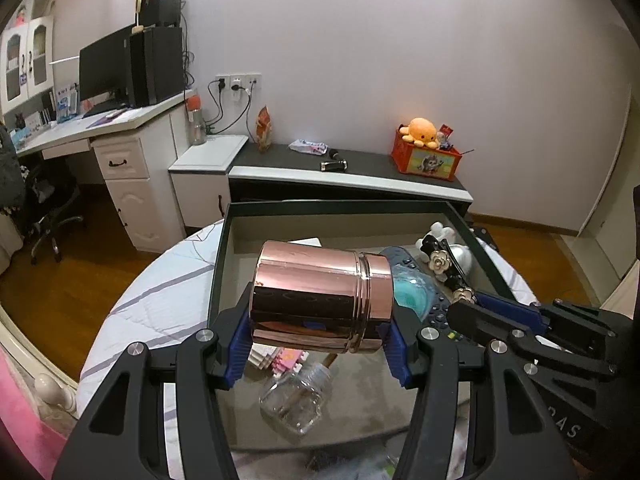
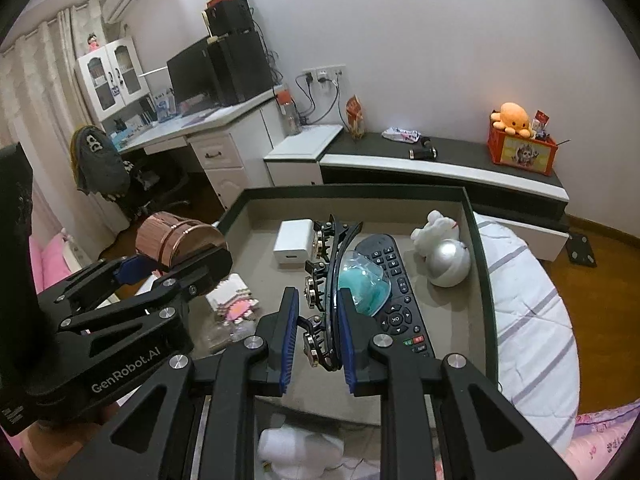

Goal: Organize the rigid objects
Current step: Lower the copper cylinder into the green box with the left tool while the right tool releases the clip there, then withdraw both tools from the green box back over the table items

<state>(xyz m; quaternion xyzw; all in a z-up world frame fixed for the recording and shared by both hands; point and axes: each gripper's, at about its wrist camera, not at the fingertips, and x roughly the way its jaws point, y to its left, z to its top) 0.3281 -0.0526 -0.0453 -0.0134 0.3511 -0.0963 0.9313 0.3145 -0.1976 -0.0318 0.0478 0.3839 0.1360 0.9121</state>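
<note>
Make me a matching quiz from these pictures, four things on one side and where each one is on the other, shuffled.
1. shiny rose-gold metal canister
2. black hair clip with flower ornaments
3. black remote control
4. orange octopus plush

a. lying in the tray
b. in the left gripper
c. on the red box
d. in the right gripper

Pairs: 1-b, 2-d, 3-a, 4-c

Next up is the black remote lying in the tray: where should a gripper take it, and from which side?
Grip the remote across its narrow width at the bare near end, coming from above. It lies flat, and a teal-filled clear piece covers its middle left.
</note>
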